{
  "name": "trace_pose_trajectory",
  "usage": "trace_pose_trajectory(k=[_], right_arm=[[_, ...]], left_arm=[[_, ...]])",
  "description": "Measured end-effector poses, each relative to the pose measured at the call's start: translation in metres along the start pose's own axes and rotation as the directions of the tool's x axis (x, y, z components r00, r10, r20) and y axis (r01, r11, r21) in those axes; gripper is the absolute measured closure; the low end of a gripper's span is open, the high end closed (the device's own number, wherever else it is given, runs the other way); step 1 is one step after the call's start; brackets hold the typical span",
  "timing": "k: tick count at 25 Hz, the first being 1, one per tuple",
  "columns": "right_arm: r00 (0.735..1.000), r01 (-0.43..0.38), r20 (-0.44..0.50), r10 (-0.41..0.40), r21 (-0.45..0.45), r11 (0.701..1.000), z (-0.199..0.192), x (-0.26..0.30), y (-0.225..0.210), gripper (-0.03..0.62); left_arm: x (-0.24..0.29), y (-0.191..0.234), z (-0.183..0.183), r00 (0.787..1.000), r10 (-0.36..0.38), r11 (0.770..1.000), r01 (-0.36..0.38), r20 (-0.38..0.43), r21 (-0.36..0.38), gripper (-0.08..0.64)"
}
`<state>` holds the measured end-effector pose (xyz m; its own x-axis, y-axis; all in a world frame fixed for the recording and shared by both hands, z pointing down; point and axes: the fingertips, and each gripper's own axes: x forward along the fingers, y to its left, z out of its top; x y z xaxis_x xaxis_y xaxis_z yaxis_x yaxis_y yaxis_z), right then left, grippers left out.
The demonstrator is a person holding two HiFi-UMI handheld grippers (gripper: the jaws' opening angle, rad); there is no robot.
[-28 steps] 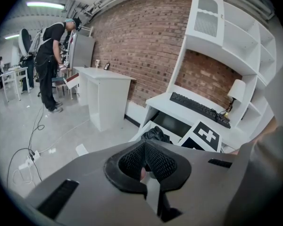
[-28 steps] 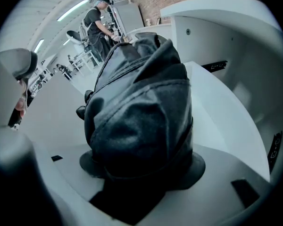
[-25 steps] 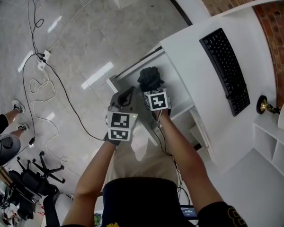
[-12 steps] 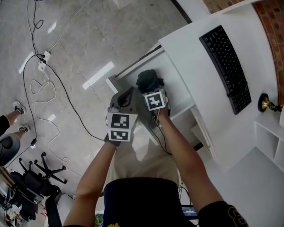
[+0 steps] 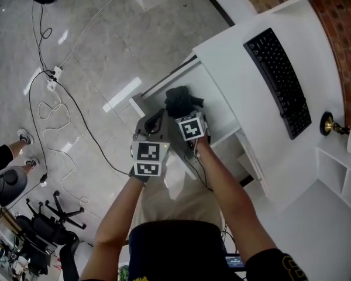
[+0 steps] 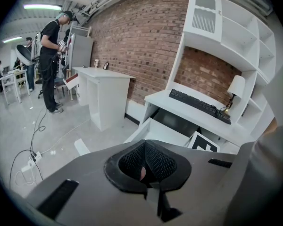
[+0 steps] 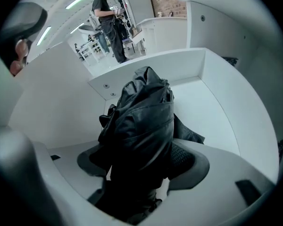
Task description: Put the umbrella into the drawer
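Note:
The folded black umbrella (image 5: 179, 98) lies in the open white drawer (image 5: 215, 105) under the desk. In the right gripper view the umbrella (image 7: 141, 117) runs up between the jaws of my right gripper (image 7: 142, 167), over the drawer floor (image 7: 214, 114). Those jaws have just been opening and stand wide, with the umbrella still between them. In the head view my right gripper (image 5: 186, 112) points steeply down into the drawer. My left gripper (image 5: 156, 120) hovers just left of the drawer, over the floor. Its pads (image 6: 166, 163) meet, with nothing held.
A black keyboard (image 5: 278, 82) lies on the white desk (image 5: 240, 57), and a lamp base (image 5: 329, 126) stands further right. Cables and a power strip (image 5: 51, 75) trail over the grey floor. A chair base (image 5: 55, 216) sits lower left. A person (image 6: 50, 55) stands far left.
My right gripper and the umbrella have shifted a little up and left in the head view, further into the drawer. My left gripper has stayed where it was.

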<state>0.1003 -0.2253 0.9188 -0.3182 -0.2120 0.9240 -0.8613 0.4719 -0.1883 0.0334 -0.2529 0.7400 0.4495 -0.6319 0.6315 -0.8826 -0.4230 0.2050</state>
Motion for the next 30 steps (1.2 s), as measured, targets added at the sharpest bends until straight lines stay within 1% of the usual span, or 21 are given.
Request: trace_pose_trajectory(k=[3,6,10,13,18,21,22,26,30], right_arm=[[0.999,0.010,0.032,-0.009,-0.018,1.000,0.005,0.000,-0.002,0.288],[1.000,0.006,0.028,-0.006,-0.003,1.000,0.004,-0.001,-0.002,0.288],[1.000,0.005,0.013,-0.005,-0.002,1.000,-0.002,-0.011,0.001,0.288],[0.999,0.019,0.026,-0.019,-0.007,1.000,-0.001,-0.021,0.002,0.292],[0.996,0.047,0.070,-0.048,0.012,0.999,-0.006,-0.042,0.004,0.359],[0.989,0.107,0.097,-0.109,0.023,0.994,-0.013,-0.064,-0.004,0.444],[0.987,0.116,0.108,-0.120,0.035,0.993,-0.014,-0.071,-0.005,0.459],[0.977,0.134,0.155,-0.148,0.094,0.986,-0.012,-0.103,-0.006,0.504],[0.951,0.155,0.247,-0.184,0.132,0.979,0.004,-0.148,-0.002,0.538]], left_arm=[[0.001,0.000,0.000,1.000,-0.001,1.000,0.001,0.002,0.002,0.543],[0.001,0.002,-0.001,1.000,-0.001,1.000,0.001,0.000,-0.005,0.543],[-0.006,0.003,-0.001,1.000,0.016,0.999,-0.016,-0.006,-0.036,0.543],[-0.011,0.002,0.004,1.000,0.012,0.999,-0.012,-0.003,-0.030,0.543],[-0.021,0.002,0.010,1.000,0.010,1.000,-0.010,-0.001,-0.015,0.543],[-0.030,-0.005,0.015,1.000,-0.002,1.000,0.002,0.000,-0.015,0.543],[-0.035,-0.006,0.017,1.000,-0.005,1.000,0.005,0.002,-0.015,0.543],[-0.051,-0.015,0.027,1.000,-0.022,1.000,0.022,0.015,0.000,0.543],[-0.070,-0.026,0.042,0.998,-0.045,0.999,0.044,0.045,0.031,0.543]])
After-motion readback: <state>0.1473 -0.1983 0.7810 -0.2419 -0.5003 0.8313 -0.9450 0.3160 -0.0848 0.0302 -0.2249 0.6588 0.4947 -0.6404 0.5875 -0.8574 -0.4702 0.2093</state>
